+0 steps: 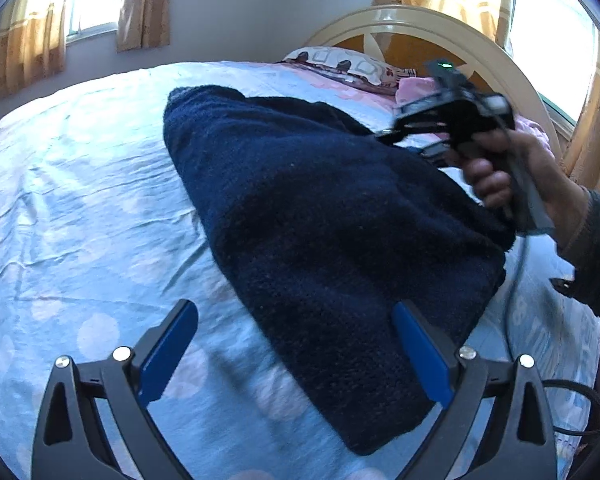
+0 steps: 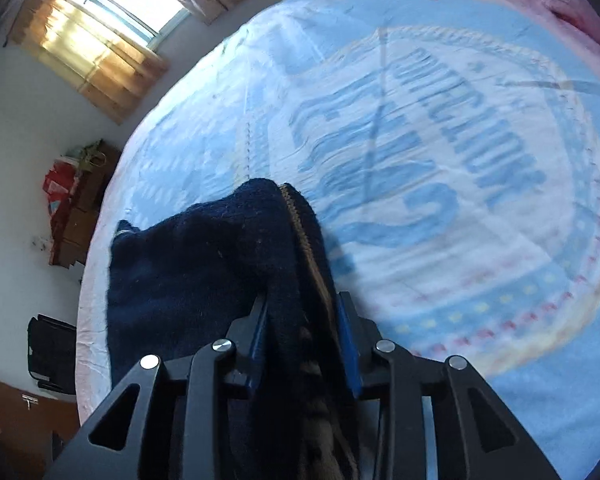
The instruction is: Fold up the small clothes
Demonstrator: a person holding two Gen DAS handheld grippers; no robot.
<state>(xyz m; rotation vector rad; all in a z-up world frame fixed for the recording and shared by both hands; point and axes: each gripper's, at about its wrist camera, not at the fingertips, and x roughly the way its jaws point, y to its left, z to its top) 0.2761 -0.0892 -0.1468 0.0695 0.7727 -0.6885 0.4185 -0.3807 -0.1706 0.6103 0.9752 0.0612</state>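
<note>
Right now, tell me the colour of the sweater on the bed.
Dark navy blue sweater, seen best in the left wrist view.

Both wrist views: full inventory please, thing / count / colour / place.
knit garment: one, navy, on the bed, one edge raised
zipper: one, brass-toned, along the garment's raised edge
bedsheet: one, pale blue with a printed round emblem, covers the bed
pillow: one, patterned, at the headboard
headboard: one, cream, curved, far end of the bed
curtains: several, tan, at the windows
cable: one, dark, hangs from the right handle
left hand-held gripper: one, black with blue pads, open over the garment's near end
right hand-held gripper: one, black with blue pads, garment edge between its fingers
hand: one, on the right handle
</note>
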